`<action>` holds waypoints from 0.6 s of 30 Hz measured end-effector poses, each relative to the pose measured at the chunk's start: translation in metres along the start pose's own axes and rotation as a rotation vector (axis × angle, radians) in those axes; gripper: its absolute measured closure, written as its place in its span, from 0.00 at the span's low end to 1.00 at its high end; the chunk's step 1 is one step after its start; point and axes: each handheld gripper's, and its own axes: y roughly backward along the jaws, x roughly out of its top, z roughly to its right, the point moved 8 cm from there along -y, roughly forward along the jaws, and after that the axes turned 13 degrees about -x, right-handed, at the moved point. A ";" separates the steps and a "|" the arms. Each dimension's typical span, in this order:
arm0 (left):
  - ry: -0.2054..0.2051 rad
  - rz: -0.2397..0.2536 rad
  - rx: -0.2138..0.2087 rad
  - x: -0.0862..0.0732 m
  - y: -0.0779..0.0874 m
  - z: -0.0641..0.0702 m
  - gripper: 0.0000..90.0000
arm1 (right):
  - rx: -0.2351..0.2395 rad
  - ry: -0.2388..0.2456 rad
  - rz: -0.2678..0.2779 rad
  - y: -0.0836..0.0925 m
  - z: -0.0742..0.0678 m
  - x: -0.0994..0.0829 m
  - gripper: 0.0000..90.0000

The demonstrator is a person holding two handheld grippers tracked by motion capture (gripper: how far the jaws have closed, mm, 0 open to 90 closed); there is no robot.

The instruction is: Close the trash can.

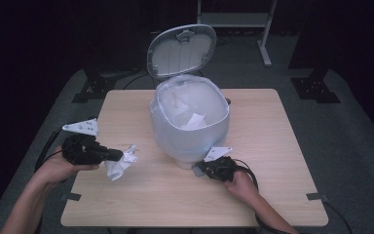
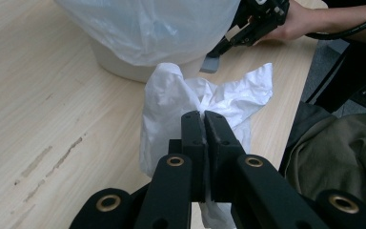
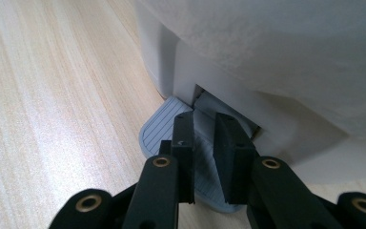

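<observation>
A white pedal bin (image 1: 190, 134) lined with a clear plastic bag stands mid-table, its lid (image 1: 181, 51) swung up. A scrap of white paper (image 1: 194, 122) lies inside. To the bin's left, my left gripper (image 1: 119, 155) is shut on a crumpled white paper (image 1: 121, 165) and holds it just above the table; in the left gripper view the paper (image 2: 195, 95) bunches around the closed gripper (image 2: 204, 117). My right gripper (image 3: 202, 124) is shut, its jaws resting on the grey ribbed pedal (image 3: 159, 129) at the bin's base (image 3: 171, 62), with nothing between them.
The wooden table (image 1: 272, 146) has bare room to the bin's right and along the front edge. Cables trail from both grippers off the table sides. A metal stand (image 1: 265, 44) is on the floor behind.
</observation>
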 end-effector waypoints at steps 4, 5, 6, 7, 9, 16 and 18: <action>-0.010 0.000 -0.006 0.007 0.002 0.002 0.97 | 0.001 0.001 -0.001 0.000 0.000 0.000 0.87; -0.011 0.001 -0.008 0.008 0.002 0.003 0.97 | 0.001 0.002 -0.001 0.000 0.000 0.000 0.87; -0.011 0.001 -0.008 0.008 0.002 0.003 0.97 | 0.001 0.002 -0.001 0.000 0.000 0.000 0.87; -0.011 0.000 -0.007 0.010 0.003 0.003 0.97 | 0.001 0.002 -0.001 0.000 0.000 0.000 0.87; -0.014 -0.002 -0.002 0.014 0.005 0.003 0.97 | 0.001 0.001 -0.001 0.000 0.000 0.000 0.87; -0.019 -0.005 0.002 0.020 0.008 0.004 0.97 | -0.001 -0.003 0.002 0.000 0.000 0.000 0.87; -0.022 -0.006 0.004 0.023 0.009 0.004 0.97 | 0.001 -0.004 0.002 0.000 0.000 0.000 0.87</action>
